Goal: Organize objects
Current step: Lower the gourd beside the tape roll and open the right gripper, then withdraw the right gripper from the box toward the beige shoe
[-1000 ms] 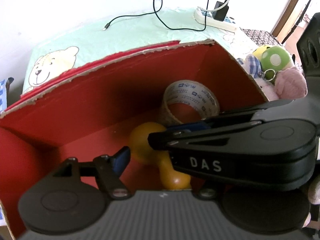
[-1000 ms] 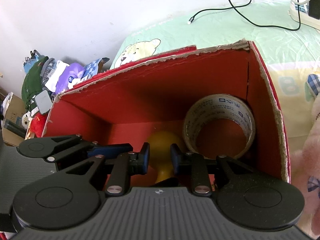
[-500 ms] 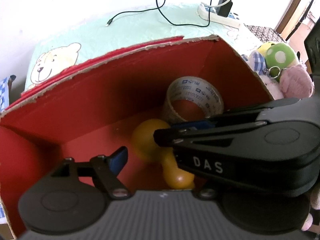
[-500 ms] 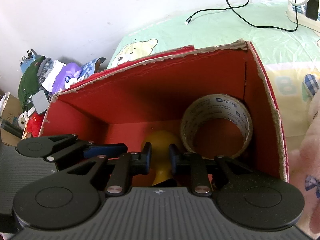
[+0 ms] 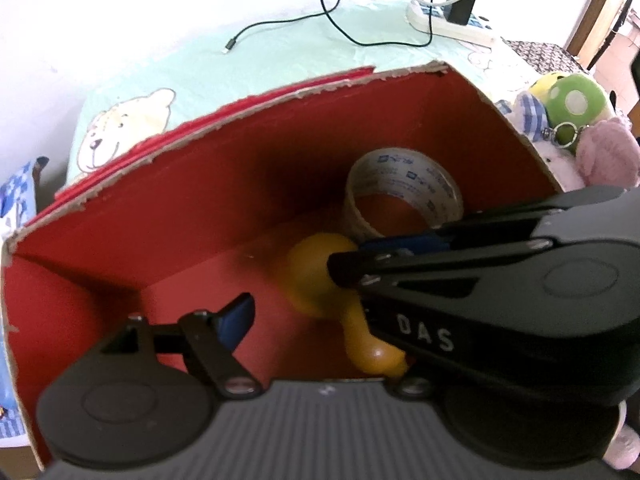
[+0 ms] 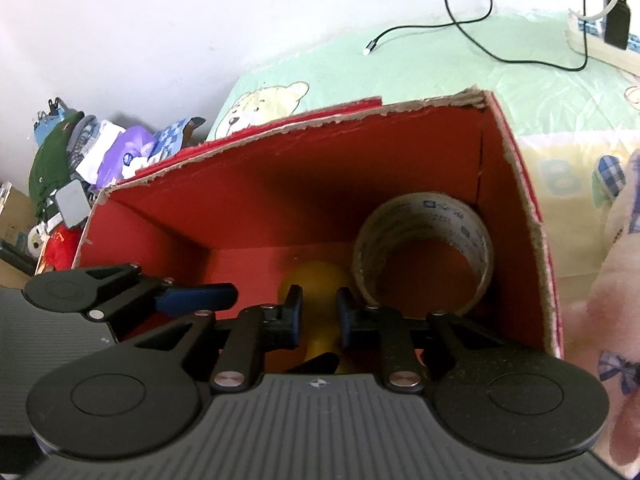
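Observation:
A red cardboard box (image 5: pixel 240 200) holds a roll of clear tape (image 5: pixel 404 196) and a yellow gourd-shaped toy (image 5: pixel 316 280). In the right wrist view the tape roll (image 6: pixel 424 248) leans in the box's (image 6: pixel 280 200) right corner. My right gripper (image 6: pixel 319 312) reaches into the box, its pads closed against the narrow neck of the yellow toy (image 6: pixel 316 280). My left gripper (image 5: pixel 324 312) hangs over the box with its jaws opening and its pads off the toy below. One blue-padded finger (image 5: pixel 236 316) shows; the other is hidden behind the right gripper (image 5: pixel 340 268).
Plush toys, a green mushroom one (image 5: pixel 572 100) and a pink one (image 5: pixel 604 152), crowd the box's right side. Behind the box, a bear-print cloth (image 5: pixel 120 132) carries a black cable (image 5: pixel 332 20) and a power strip (image 5: pixel 448 24). Packets and clothes (image 6: pixel 120 152) pile up at the left.
The right gripper's fingers have drawn closer together around the yellow toy. The left gripper's visible finger has swung slightly outward. Both hands stay over the box.

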A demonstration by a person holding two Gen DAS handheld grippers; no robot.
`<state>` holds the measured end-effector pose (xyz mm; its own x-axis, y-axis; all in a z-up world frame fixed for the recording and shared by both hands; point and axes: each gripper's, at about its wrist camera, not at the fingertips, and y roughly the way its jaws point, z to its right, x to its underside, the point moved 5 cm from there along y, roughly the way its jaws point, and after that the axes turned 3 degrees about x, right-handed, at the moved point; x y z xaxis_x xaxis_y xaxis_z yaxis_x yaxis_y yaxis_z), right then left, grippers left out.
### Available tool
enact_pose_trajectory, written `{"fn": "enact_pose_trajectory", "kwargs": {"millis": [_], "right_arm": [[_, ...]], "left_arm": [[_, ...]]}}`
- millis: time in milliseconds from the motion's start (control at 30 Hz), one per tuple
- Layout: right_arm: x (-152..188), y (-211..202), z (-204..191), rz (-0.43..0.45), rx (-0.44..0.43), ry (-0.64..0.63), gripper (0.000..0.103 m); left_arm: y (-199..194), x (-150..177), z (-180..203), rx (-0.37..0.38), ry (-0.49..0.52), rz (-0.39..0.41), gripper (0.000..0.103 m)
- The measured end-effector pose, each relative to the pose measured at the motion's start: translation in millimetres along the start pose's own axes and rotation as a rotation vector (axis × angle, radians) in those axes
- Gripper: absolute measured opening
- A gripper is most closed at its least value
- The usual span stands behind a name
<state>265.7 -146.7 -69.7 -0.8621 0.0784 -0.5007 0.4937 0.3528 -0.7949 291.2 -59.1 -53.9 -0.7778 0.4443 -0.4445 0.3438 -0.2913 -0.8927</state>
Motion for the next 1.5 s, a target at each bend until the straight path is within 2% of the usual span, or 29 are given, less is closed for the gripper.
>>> {"fn": "enact_pose_trajectory", "kwargs": {"millis": [167,367,633,900,1033,1100,1167,1500], "right_arm": [[0,-6,2,0.027,0.018,0.016,0.023],[0,-23,1,0.067,0.016,0.011,0.023],[6,-48,1,0.173,0.043,0.013,0.027],[21,-67,-7,0.239,0.041,-0.021,0.028],[26,-75,-10,0.265,0.029,-0.029,0.032],[30,-80,-12,0.281,0.025,-0.034,0.041],[34,-86,-16,0.296,0.01,-0.044,0.045],[49,-112,-15,0.318,-0.084,-0.08,0.045]], "left_arm": [[-4,0,-7,-0.017,-0.045,0.004,0.081],[-19,6,-12,-0.097,-0.057,0.024,0.081],[-48,17,-15,-0.195,-0.099,0.096,0.083],[-74,31,-7,-0.241,-0.13,0.159,0.086],[-82,41,-5,-0.274,-0.151,0.171,0.086],[-87,46,-3,-0.28,-0.167,0.18,0.086],[-92,52,-1,-0.278,-0.18,0.188,0.086],[-116,71,17,-0.326,-0.242,0.235,0.089]]}}
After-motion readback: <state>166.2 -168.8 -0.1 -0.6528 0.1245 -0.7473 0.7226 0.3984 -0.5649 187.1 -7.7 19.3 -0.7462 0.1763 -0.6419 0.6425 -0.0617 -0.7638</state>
